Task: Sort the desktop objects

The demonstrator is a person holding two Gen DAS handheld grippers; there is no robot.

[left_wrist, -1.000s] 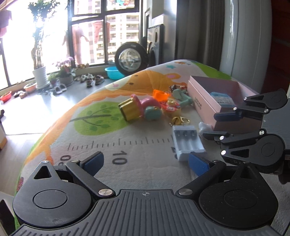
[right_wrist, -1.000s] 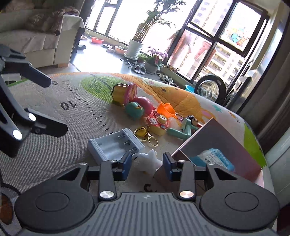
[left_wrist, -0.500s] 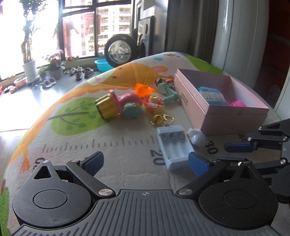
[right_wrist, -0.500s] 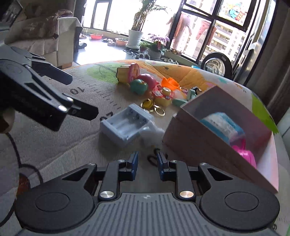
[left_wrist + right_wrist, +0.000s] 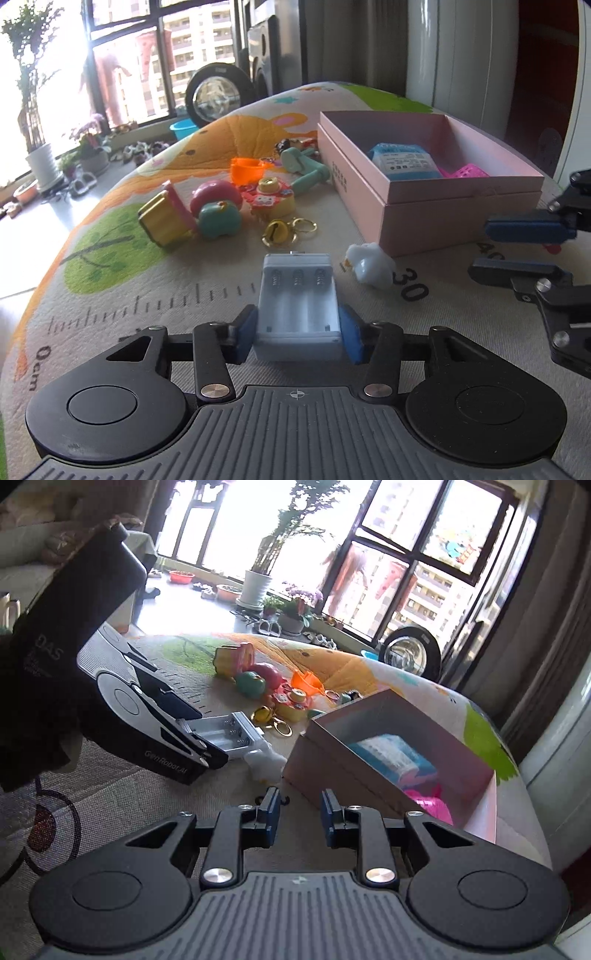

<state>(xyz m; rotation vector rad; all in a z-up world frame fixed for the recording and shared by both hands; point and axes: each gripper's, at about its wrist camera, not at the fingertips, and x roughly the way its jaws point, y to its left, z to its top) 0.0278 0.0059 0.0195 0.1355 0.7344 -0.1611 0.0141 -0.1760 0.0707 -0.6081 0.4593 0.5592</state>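
Left tongs now clamp the battery holder; right tongs stay narrowly parted, empty.

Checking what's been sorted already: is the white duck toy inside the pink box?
No, the duck toy lies on the mat just outside the pink box, beside its near corner.

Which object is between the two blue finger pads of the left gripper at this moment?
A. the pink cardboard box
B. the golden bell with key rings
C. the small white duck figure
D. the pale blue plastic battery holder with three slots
D: in the left wrist view the left gripper has both pads against the sides of the pale blue plastic battery holder.
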